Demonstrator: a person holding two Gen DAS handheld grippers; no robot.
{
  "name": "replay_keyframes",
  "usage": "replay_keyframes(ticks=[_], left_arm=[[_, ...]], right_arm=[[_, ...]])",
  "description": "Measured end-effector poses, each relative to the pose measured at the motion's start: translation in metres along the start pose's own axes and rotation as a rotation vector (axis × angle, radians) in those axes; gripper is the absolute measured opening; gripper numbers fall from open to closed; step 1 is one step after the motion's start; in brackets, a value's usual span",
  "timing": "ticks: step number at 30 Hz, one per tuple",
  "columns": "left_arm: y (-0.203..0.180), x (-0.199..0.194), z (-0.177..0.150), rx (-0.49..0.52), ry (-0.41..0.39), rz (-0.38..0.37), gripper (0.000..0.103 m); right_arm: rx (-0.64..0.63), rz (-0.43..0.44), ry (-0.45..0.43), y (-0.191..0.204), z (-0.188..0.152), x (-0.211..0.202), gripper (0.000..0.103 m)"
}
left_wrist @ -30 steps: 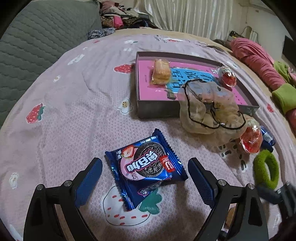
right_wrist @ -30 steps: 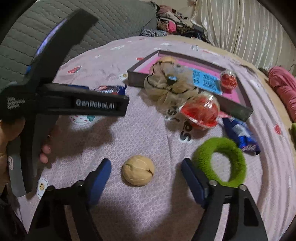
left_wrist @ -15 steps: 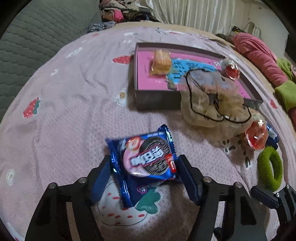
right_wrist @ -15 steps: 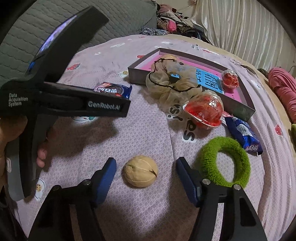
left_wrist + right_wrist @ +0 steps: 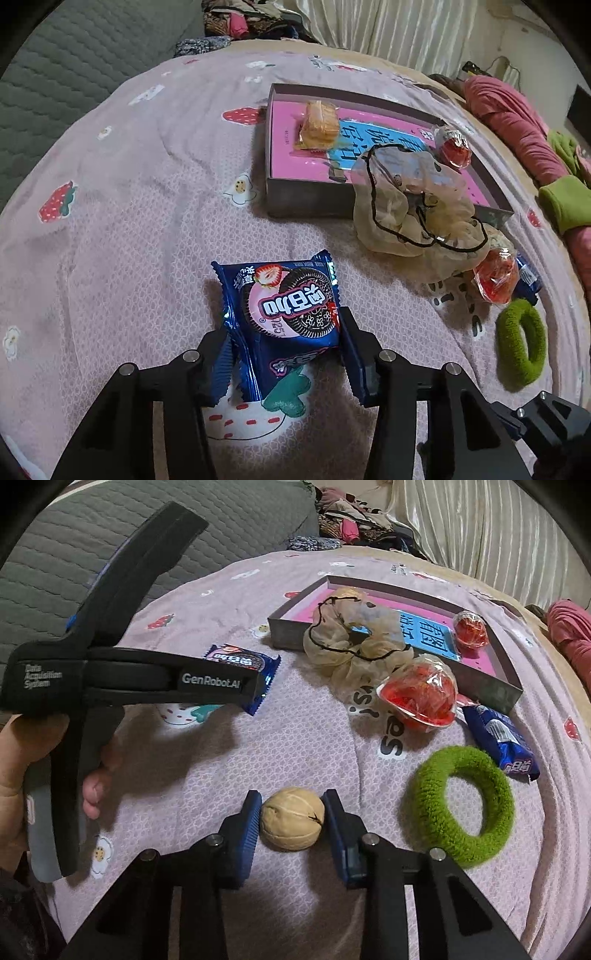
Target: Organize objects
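My left gripper (image 5: 286,347) is shut on a blue Oreo packet (image 5: 284,302) and holds it just above the pink bedspread; the packet also shows in the right wrist view (image 5: 240,664). My right gripper (image 5: 291,821) is shut on a tan walnut (image 5: 291,818) resting on the bedspread. A shallow grey box with a pink bottom (image 5: 306,195) lies ahead. It holds a wrapped biscuit (image 5: 319,123) and a red jelly cup (image 5: 452,147). A beige scrunchie (image 5: 413,206) hangs over the box's front wall.
A second red jelly cup (image 5: 421,698), a small blue packet (image 5: 502,742) and a green fuzzy ring (image 5: 461,805) lie right of the walnut. A grey quilted cushion (image 5: 62,85) is at the left, pink and green clothes (image 5: 517,125) at the right.
Both grippers closed: the left onto the Oreo packet, lifting and turning it slightly; the right onto the walnut. Both moved a little forward.
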State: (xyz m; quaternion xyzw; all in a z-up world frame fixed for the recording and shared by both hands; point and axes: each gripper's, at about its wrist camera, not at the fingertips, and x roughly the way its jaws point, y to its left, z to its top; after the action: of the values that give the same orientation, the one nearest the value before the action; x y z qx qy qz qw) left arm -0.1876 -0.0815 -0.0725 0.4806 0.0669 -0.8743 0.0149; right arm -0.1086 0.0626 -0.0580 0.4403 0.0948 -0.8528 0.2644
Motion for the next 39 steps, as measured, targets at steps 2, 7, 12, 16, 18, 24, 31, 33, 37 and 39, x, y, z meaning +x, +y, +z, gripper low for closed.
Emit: replay_keyframes(ticks=[2,7,12,16,18,24,31,33,37,39], left_arm=[[0.001,-0.001,0.000,-0.005,0.001,-0.003,0.052],[0.001,-0.005,0.000,-0.011,-0.011,-0.009,0.051],[-0.001,-0.017,0.000,-0.010,-0.035,-0.019,0.051],[-0.002,-0.030,-0.003,-0.021,-0.058,-0.034,0.051],[-0.003,-0.036,-0.004,-0.024,-0.069,-0.039,0.051],[-0.010,-0.052,-0.009,0.000,-0.101,-0.038,0.051],[-0.018,-0.066,-0.012,0.022,-0.140,-0.044,0.051],[-0.017,-0.070,-0.012,0.016,-0.153,-0.052,0.051],[-0.015,-0.078,-0.010,0.008,-0.171,-0.059,0.051],[-0.013,-0.081,-0.009,0.001,-0.182,-0.064,0.051]], right_arm=[[-0.003,0.010,-0.001,0.001,0.000,-0.002,0.035],[-0.003,0.027,-0.007,0.002,0.000,-0.005,0.035],[0.001,0.037,-0.017,0.002,0.000,-0.011,0.035],[0.005,0.038,-0.025,0.000,0.001,-0.016,0.035],[0.007,0.039,-0.032,-0.001,0.001,-0.019,0.035],[0.019,0.030,-0.052,-0.007,0.003,-0.027,0.035],[0.031,0.018,-0.081,-0.015,0.006,-0.040,0.035],[0.039,0.016,-0.091,-0.018,0.007,-0.043,0.035],[0.058,0.010,-0.108,-0.024,0.008,-0.049,0.035],[0.063,0.006,-0.115,-0.027,0.011,-0.052,0.035]])
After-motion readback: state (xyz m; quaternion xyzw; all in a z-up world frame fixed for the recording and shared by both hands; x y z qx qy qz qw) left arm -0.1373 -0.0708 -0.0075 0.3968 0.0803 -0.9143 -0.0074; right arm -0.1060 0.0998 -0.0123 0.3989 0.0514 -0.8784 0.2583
